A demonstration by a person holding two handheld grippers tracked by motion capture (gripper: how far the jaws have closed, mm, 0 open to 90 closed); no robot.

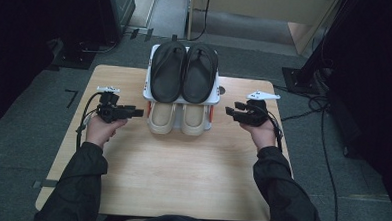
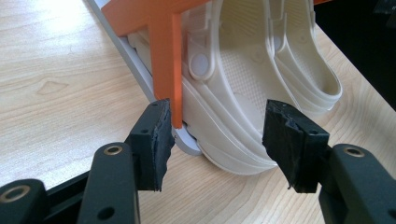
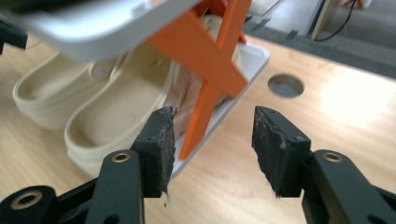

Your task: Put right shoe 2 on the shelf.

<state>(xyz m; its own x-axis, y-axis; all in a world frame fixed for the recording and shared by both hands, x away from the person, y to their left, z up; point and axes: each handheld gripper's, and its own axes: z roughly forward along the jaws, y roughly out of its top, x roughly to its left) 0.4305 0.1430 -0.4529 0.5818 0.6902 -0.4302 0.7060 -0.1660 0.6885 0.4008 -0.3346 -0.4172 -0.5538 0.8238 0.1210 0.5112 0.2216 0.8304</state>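
- At the left of the high view, the left claw (image 1: 134, 111) is held level beside the shoe rack (image 1: 149, 83), jaws apart and gripping nothing.
- In the left claw's own view, the orange brace (image 2: 166, 56) stands just beside the left pad; the cream clogs (image 2: 243, 93) lie between the jaws, untouched.
- At centre frame, black sandals (image 1: 183, 70) rest on the rack's upper shelf, clogs below, toward the far edge of the desk (image 1: 181, 170).
- At the right, the right claw (image 1: 232, 112) is spread wide, empty, near the rack's other side.
- If the rack is to be gripped, both sides are best taken evenly, so the sandals are not tipped off.
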